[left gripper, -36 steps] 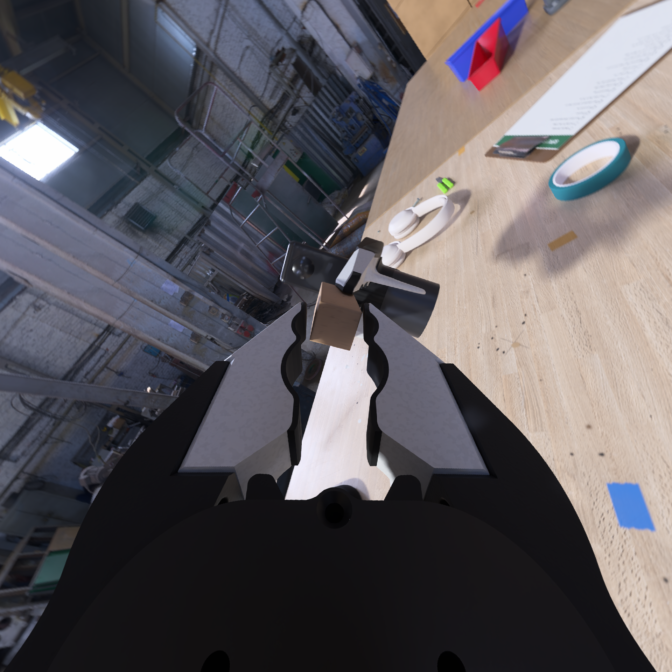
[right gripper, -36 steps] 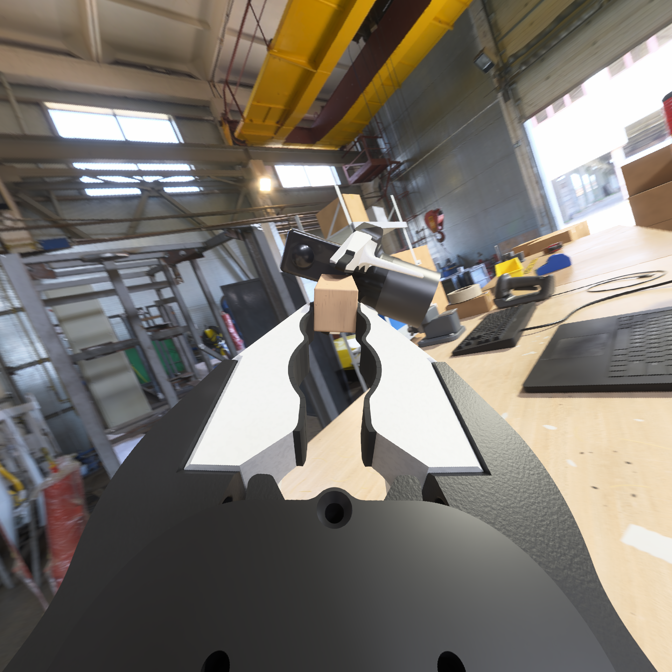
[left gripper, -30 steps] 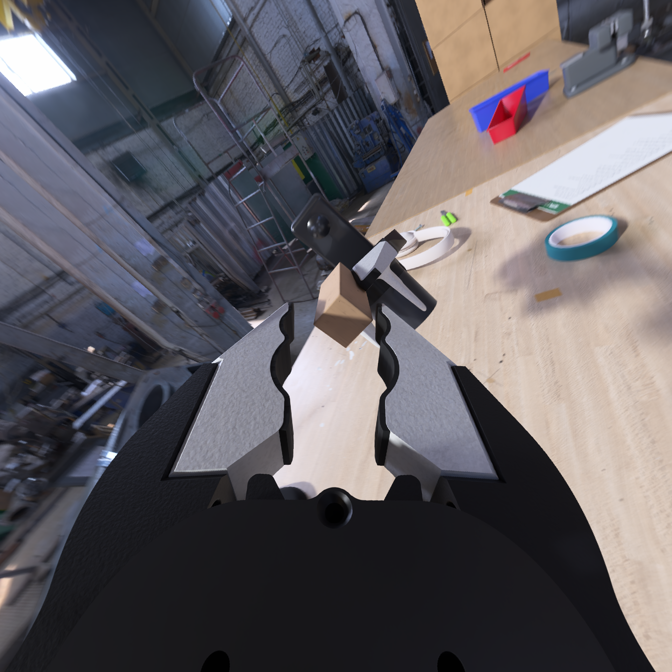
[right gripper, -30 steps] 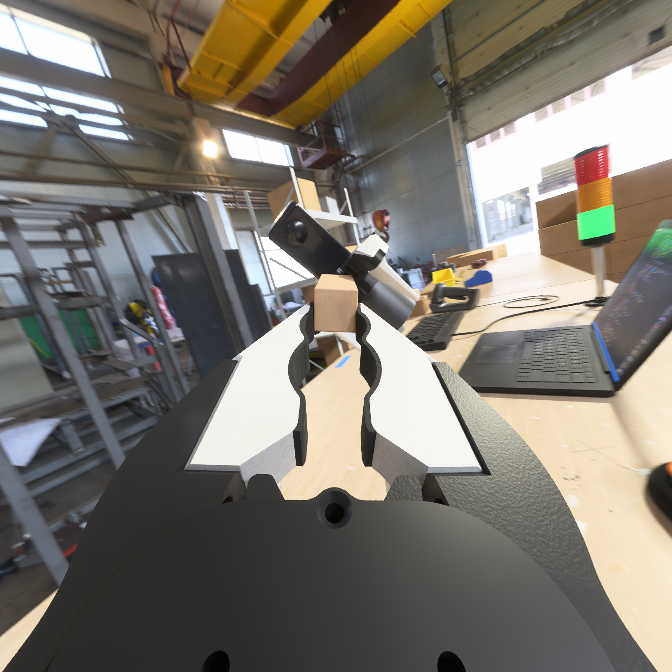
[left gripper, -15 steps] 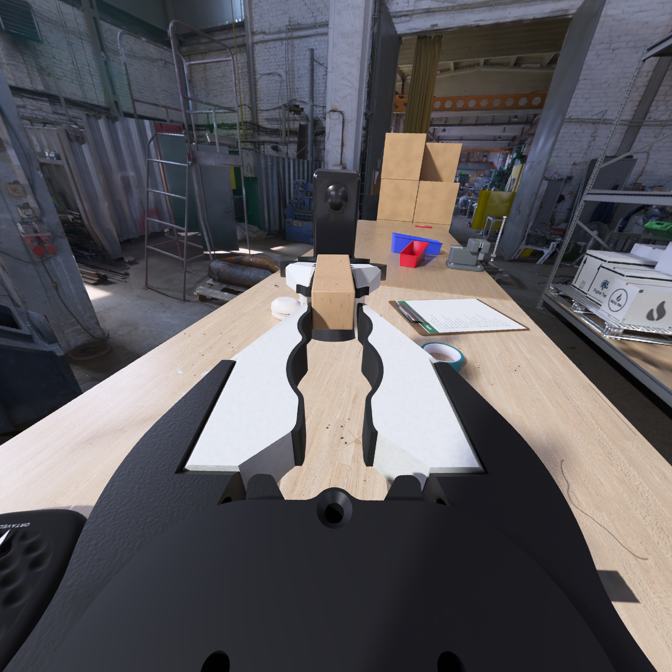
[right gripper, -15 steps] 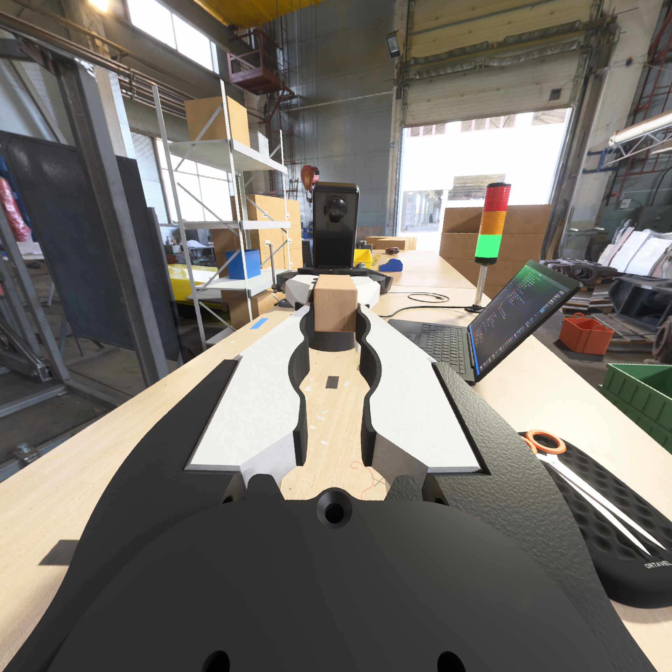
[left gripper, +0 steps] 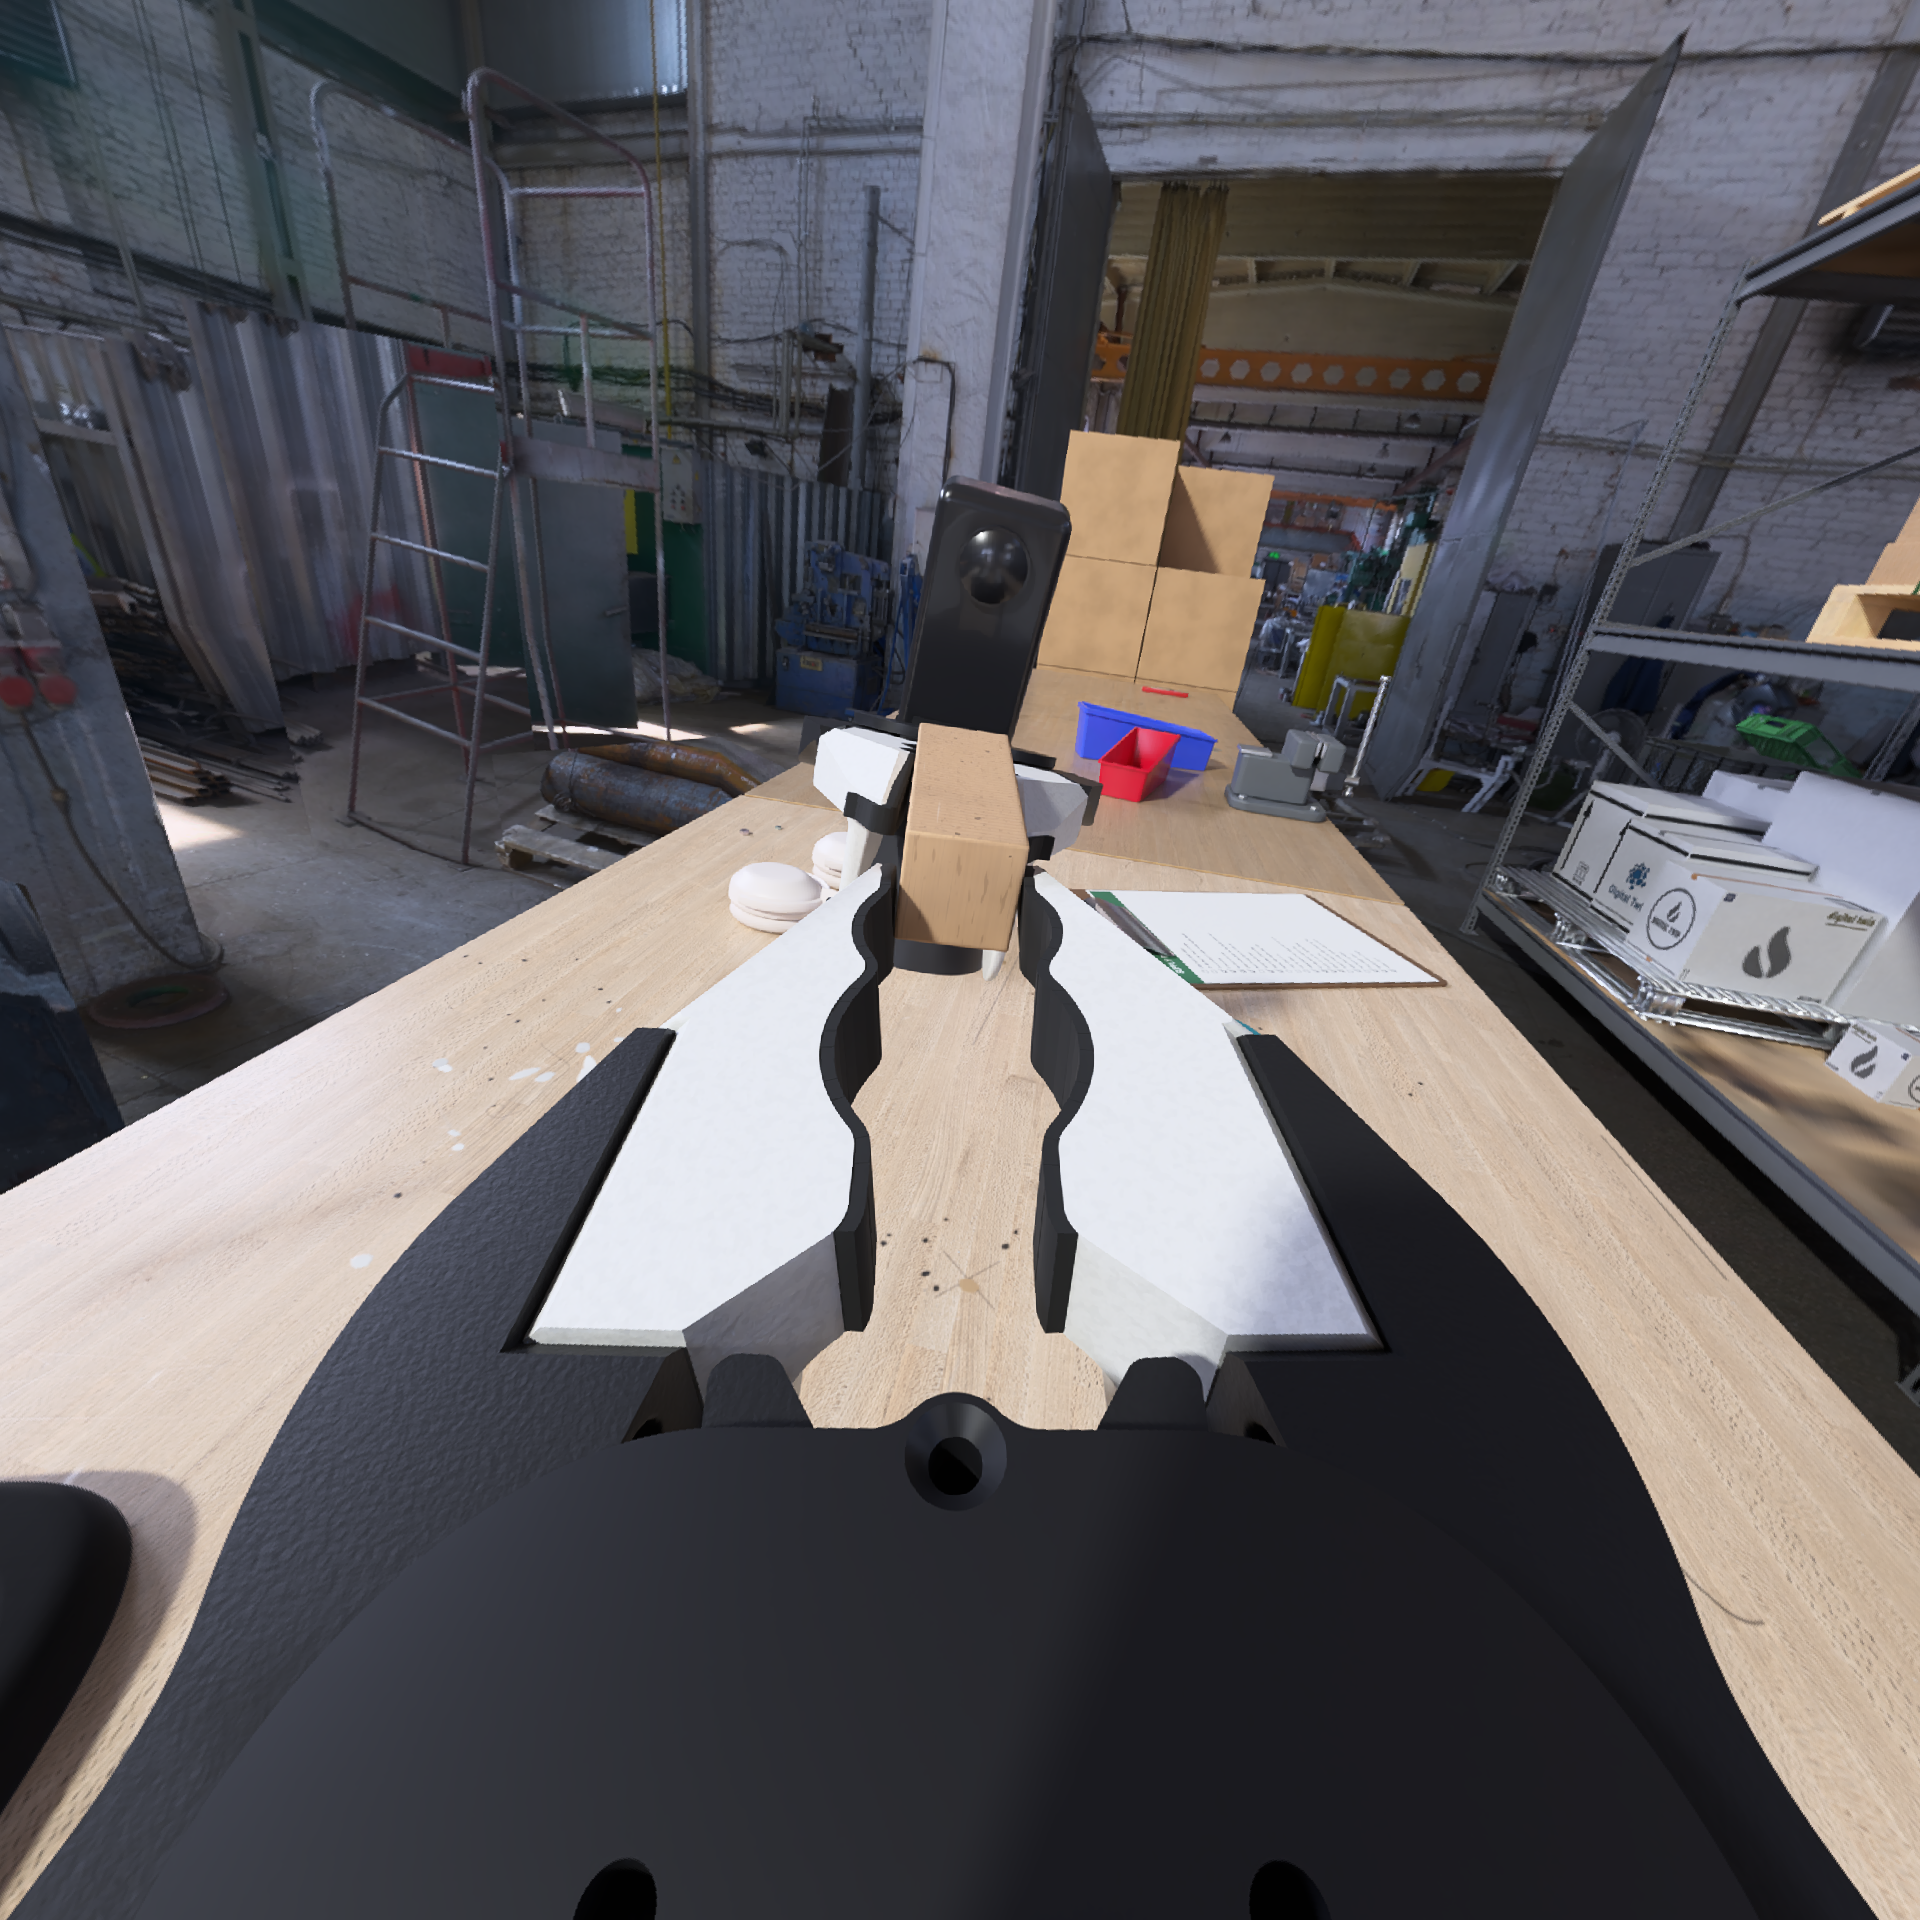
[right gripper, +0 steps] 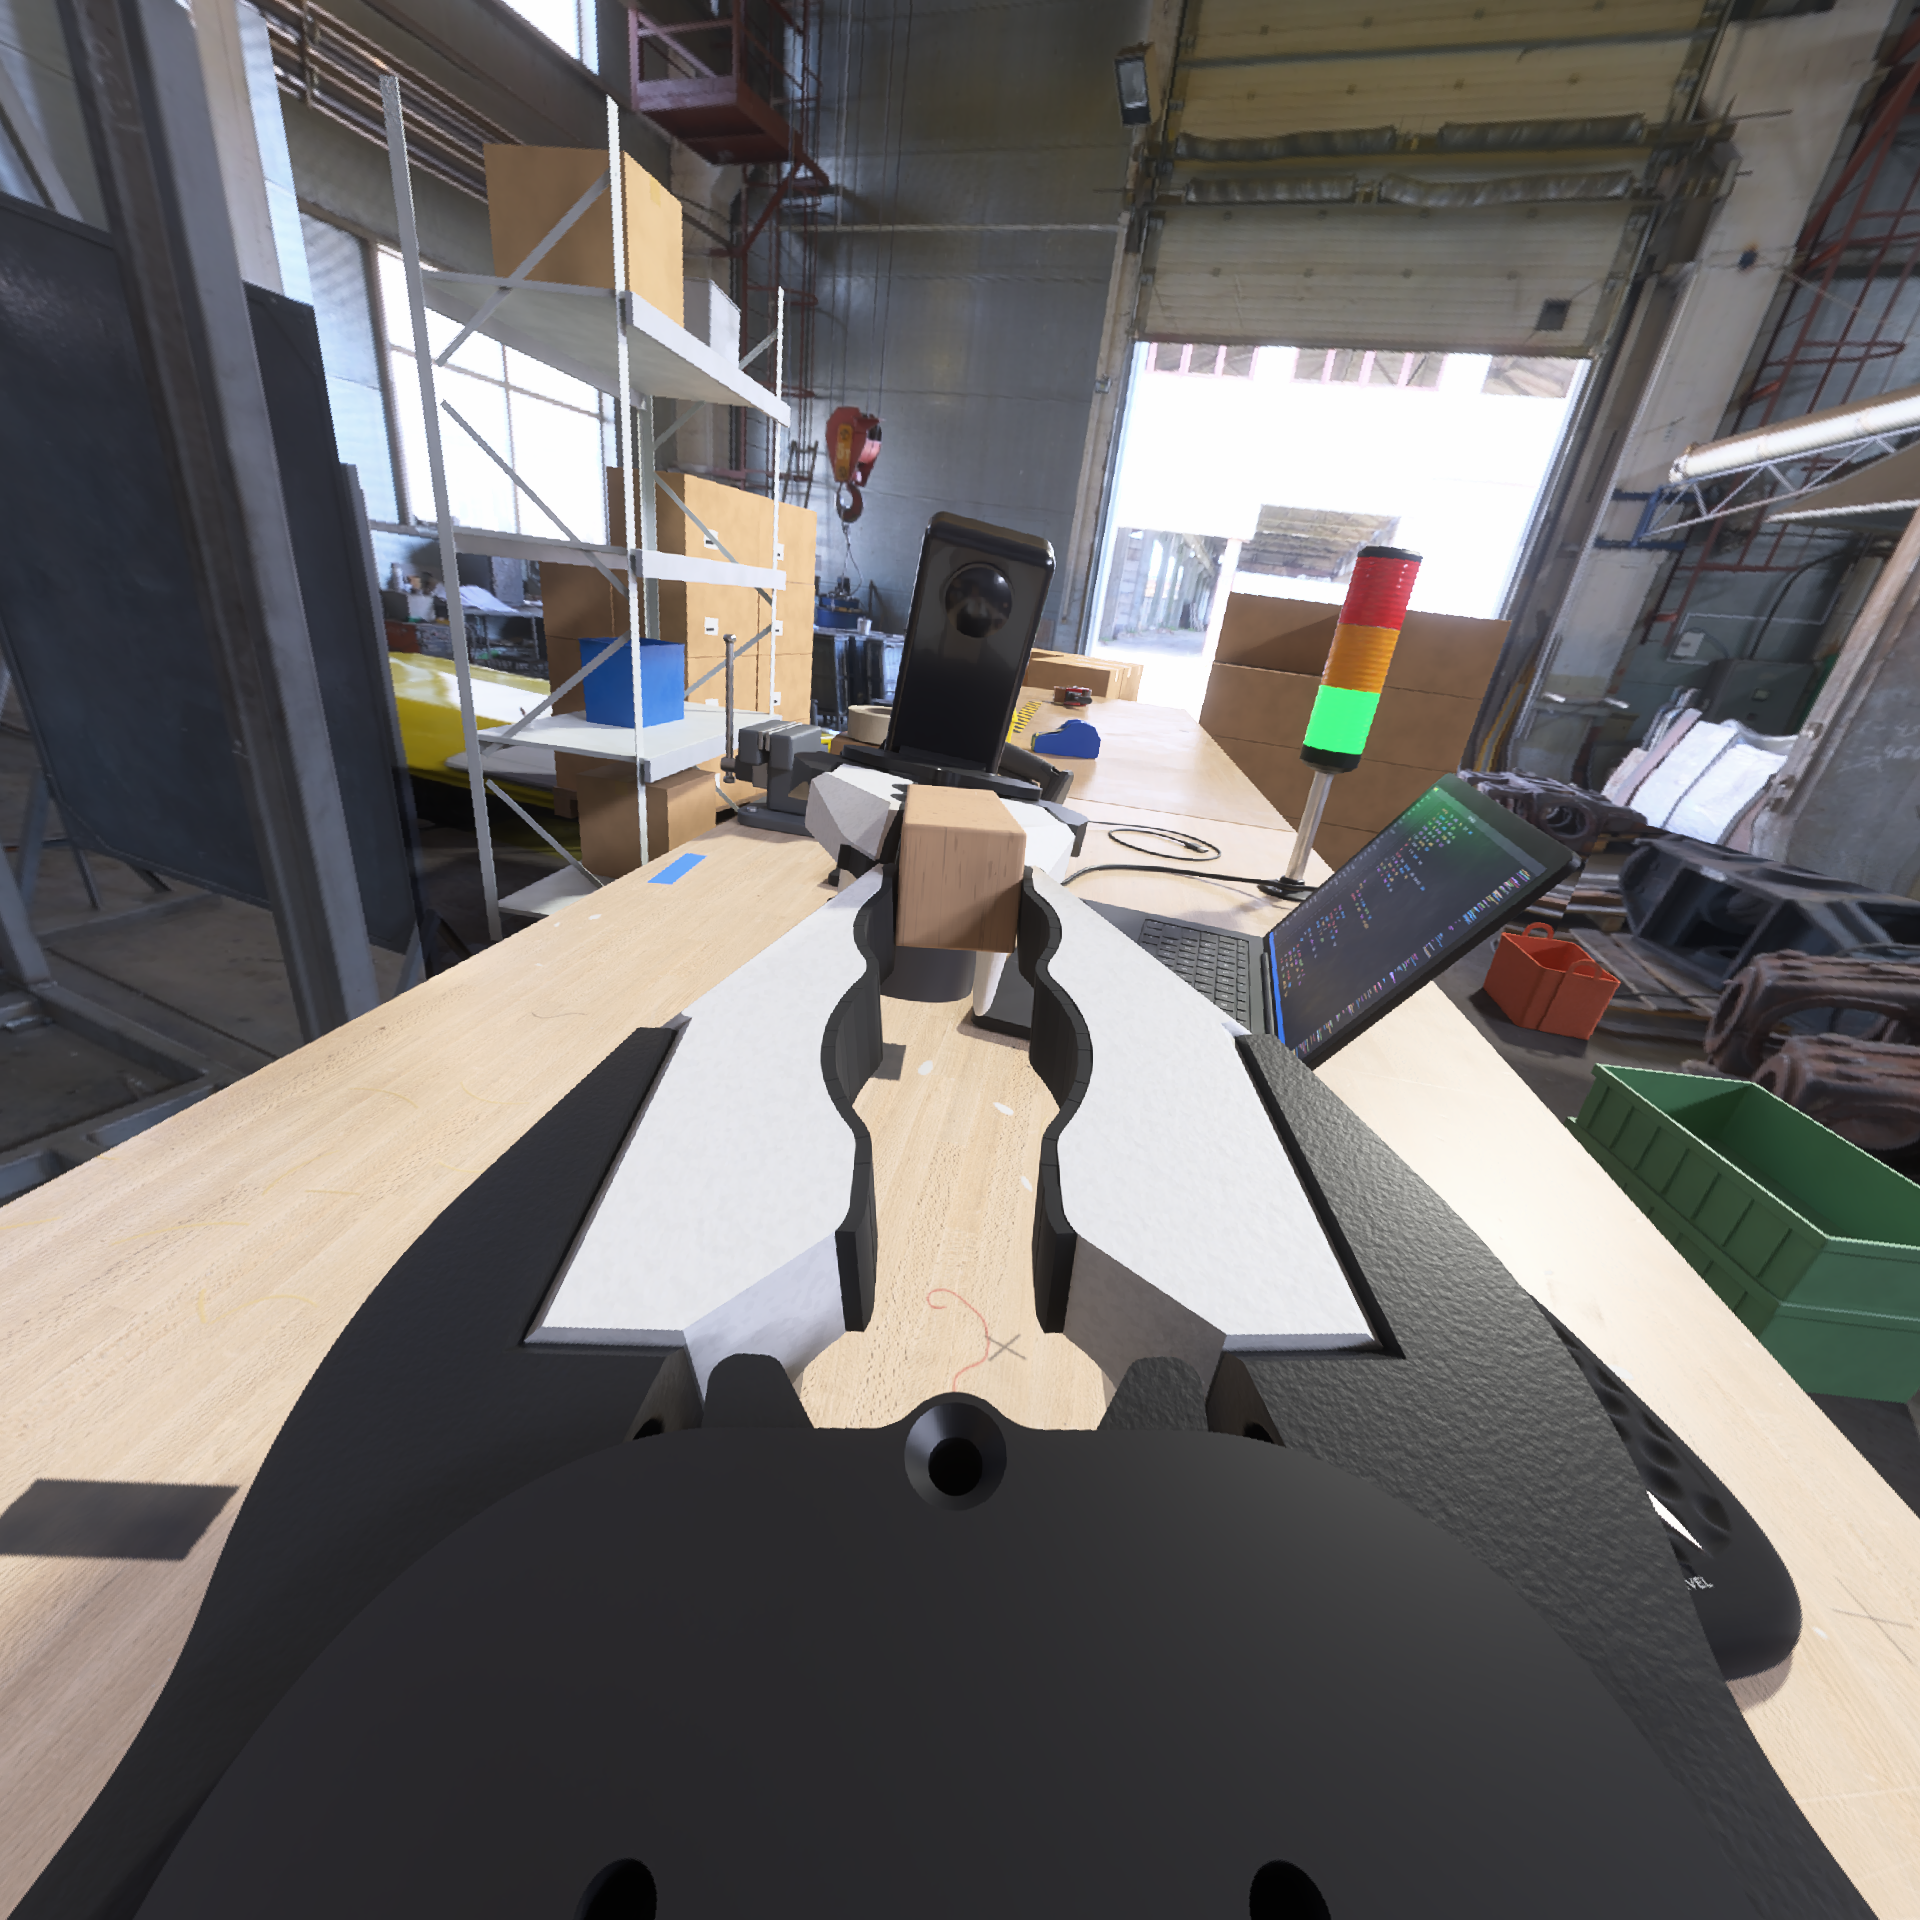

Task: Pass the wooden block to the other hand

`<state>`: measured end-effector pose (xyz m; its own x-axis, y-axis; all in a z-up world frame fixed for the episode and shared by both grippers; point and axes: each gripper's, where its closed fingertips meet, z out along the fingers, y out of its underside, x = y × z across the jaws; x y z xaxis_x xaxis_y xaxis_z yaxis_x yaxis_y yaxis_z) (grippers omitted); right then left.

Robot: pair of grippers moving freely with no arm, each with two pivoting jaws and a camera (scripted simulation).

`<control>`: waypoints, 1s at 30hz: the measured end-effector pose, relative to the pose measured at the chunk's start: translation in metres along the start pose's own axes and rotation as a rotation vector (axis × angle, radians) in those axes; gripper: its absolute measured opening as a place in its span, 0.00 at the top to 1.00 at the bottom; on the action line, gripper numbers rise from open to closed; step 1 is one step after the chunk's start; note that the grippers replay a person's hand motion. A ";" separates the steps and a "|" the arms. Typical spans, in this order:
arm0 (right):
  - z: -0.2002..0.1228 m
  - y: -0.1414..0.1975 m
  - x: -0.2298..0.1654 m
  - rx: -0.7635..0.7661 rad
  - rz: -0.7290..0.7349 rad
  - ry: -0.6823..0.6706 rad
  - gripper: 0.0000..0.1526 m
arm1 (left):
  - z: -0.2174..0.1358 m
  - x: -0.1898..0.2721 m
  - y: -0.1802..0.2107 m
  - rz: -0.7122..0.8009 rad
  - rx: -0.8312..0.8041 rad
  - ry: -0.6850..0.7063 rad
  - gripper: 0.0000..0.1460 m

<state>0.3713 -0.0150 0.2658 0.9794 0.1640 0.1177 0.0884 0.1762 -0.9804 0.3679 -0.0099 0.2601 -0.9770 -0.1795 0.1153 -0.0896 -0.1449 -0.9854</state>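
The wooden block (left gripper: 961, 831) hangs in the air above the wooden table (left gripper: 312, 1164), gripped from both ends. My left gripper (left gripper: 956, 904) has both fingertips pressed on the sides of the block's near end. The right gripper (left gripper: 987, 623) faces it from the far side, its white fingers (left gripper: 852, 774) on the other end. In the right wrist view the block (right gripper: 961, 883) sits between the tips of my right gripper (right gripper: 956, 904), with the left gripper (right gripper: 971, 644) opposite. Both grippers are level and head-on to each other.
In the left wrist view, white headphones (left gripper: 774, 894), a clipboard (left gripper: 1278, 940) and blue and red bins (left gripper: 1143, 743) lie farther along the table. In the right wrist view there is an open laptop (right gripper: 1403, 914), a signal light tower (right gripper: 1351, 665), a green crate (right gripper: 1766, 1195) and a black mat (right gripper: 1714, 1558).
Both grippers swung from steeply tilted to level above the table. The left fingers widened around the block a second ago, then closed on it. The right gripper kept its hold throughout.
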 end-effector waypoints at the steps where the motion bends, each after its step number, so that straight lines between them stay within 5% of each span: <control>1: 0.000 0.000 0.000 -0.001 0.000 0.001 0.85 | 0.000 0.000 0.000 -0.003 0.006 0.000 0.84; 13: -0.001 0.004 0.003 0.005 0.021 -0.001 0.85 | 0.000 -0.003 0.004 0.123 -0.045 -0.037 0.85; 16: -0.008 0.004 0.008 0.014 0.039 0.014 0.70 | -0.005 -0.007 0.005 0.149 -0.061 -0.055 0.85; 20: -0.022 0.007 0.025 0.008 0.096 0.092 0.68 | -0.011 -0.017 0.005 0.171 -0.075 -0.093 0.85; 30: -0.083 0.096 0.062 -0.523 0.185 0.364 0.58 | -0.022 -0.036 0.009 0.149 -0.088 -0.150 0.85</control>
<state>0.4553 -0.0687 0.1653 0.9776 -0.2083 -0.0307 -0.1004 -0.3332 -0.9375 0.3979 0.0171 0.2445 -0.9416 -0.3360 -0.0219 0.0311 -0.0219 -0.9993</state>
